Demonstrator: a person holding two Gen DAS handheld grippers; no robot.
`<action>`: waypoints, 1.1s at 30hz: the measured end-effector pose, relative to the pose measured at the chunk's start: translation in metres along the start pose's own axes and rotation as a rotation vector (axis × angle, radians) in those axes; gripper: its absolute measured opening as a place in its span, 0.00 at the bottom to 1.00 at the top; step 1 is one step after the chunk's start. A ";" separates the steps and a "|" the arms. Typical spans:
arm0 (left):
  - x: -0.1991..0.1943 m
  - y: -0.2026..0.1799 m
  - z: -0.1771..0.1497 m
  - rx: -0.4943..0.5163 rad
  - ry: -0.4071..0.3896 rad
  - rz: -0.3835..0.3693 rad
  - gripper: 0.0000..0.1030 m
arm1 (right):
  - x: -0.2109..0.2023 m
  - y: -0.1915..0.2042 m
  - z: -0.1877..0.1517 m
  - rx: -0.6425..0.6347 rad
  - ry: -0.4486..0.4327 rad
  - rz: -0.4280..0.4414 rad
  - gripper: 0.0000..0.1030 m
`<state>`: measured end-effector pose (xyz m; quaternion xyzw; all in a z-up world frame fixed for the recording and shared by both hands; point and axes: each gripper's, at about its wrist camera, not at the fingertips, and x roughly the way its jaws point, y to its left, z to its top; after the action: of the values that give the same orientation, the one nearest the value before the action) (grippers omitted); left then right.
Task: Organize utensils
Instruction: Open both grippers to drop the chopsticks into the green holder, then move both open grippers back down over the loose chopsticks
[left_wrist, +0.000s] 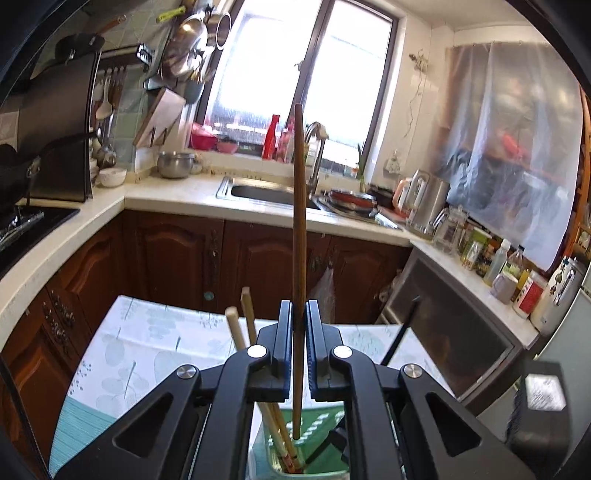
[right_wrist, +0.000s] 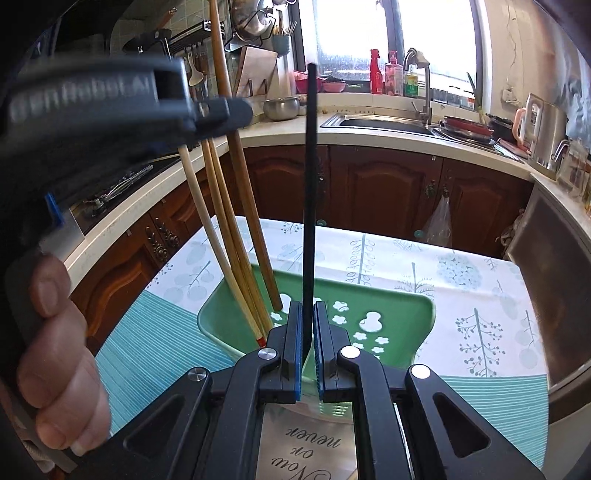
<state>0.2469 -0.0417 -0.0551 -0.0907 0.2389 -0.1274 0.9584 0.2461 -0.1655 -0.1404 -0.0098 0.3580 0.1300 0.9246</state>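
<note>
**Two sticks held over the green holder**

The left gripper (left_wrist: 298, 314) is squeezed tight on a long brown stick (left_wrist: 298, 229). The stick stands almost straight up between its fingers. The low end of the stick dips into the green holder (left_wrist: 321, 435) right under the gripper. A few light chopsticks (left_wrist: 245, 325) lean in the same holder, just to the left of the fingers.

The right gripper (right_wrist: 306, 314) is squeezed tight on a thin black stick (right_wrist: 309, 192). This stick also stands straight up between the fingers. Its low end goes down toward the holder (right_wrist: 406, 306), which sits right in front of the gripper. From this side the light chopsticks (right_wrist: 221, 236) and the brown stick (right_wrist: 243, 192) lean up and to the left. The left gripper (right_wrist: 221, 114) is blurry up there, around the sticks. A hand (right_wrist: 55, 350) holds its handle at the far left.

The holder stands on a tablecloth (right_wrist: 480, 295) with trees and leaves on it. Past the tablecloth are brown cupboards (right_wrist: 388, 192). Farther off are a sink (right_wrist: 380, 123) and a bright window (left_wrist: 280, 66).
</note>
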 end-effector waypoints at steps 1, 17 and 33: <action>0.002 0.001 -0.003 0.003 0.014 -0.001 0.04 | -0.001 0.000 0.000 0.002 0.001 0.002 0.05; -0.023 -0.006 -0.036 0.067 0.228 -0.036 0.69 | -0.042 -0.002 0.001 -0.047 -0.040 0.017 0.38; -0.103 -0.003 -0.069 0.125 0.372 0.035 0.85 | -0.158 0.007 -0.065 0.008 0.038 0.037 0.37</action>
<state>0.1252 -0.0223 -0.0700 -0.0020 0.4050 -0.1398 0.9036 0.0896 -0.2031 -0.0834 -0.0017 0.3761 0.1456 0.9151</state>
